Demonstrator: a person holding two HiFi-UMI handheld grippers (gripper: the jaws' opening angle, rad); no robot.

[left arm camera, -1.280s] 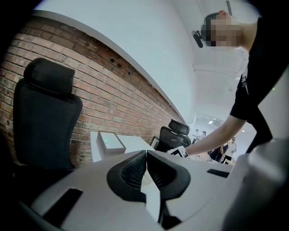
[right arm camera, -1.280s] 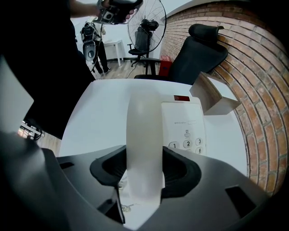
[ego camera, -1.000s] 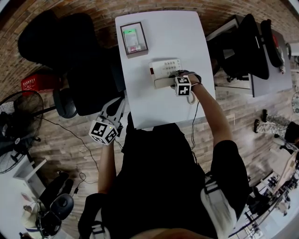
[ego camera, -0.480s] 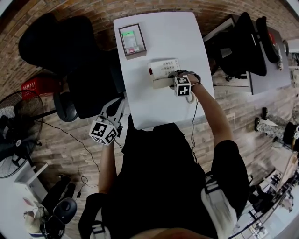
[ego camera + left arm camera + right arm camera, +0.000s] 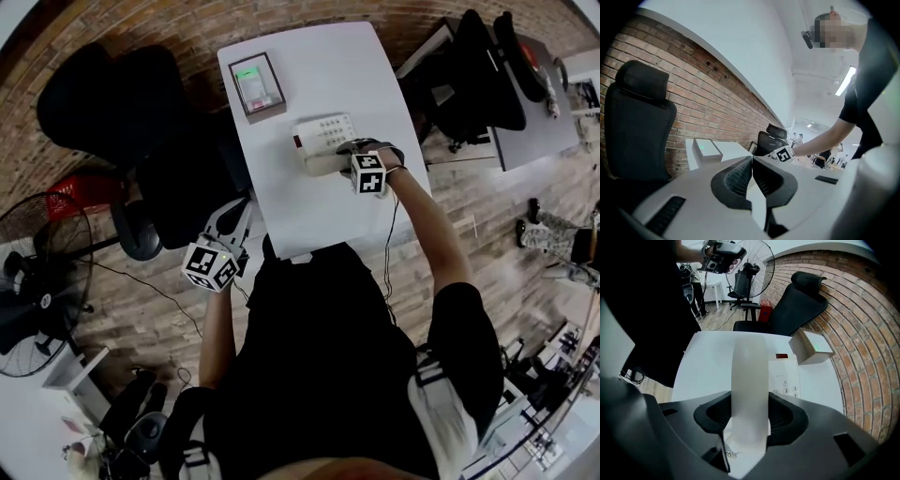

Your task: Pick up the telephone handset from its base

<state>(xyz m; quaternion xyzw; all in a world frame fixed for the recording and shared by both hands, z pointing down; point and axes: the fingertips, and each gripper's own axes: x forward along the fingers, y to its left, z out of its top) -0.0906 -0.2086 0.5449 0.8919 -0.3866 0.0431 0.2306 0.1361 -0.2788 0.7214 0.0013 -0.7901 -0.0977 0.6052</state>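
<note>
The white telephone handset [image 5: 750, 376] stands lengthwise between the dark pads of my right gripper [image 5: 750, 416], which is shut on it and points steeply down. Just right of it is the white base [image 5: 785, 376] with its keypad and red display. A coiled cord [image 5: 725, 453] shows under the jaws. In the head view, the right gripper [image 5: 345, 161] holds the handset [image 5: 321, 165] along the near side of the base [image 5: 323, 134]. My left gripper [image 5: 234, 214] hangs off the table's left front corner, its jaws [image 5: 751, 174] shut on nothing.
A boxed device [image 5: 257, 84] with a green screen sits at the far left of the white table [image 5: 309, 211]. A black office chair [image 5: 131, 103] stands to the left, with a fan [image 5: 37, 272] and a red basket [image 5: 80, 173] beyond. Another desk [image 5: 525, 103] stands to the right.
My right gripper has risen a little with the handset in it. The left gripper has stayed about where it was.
</note>
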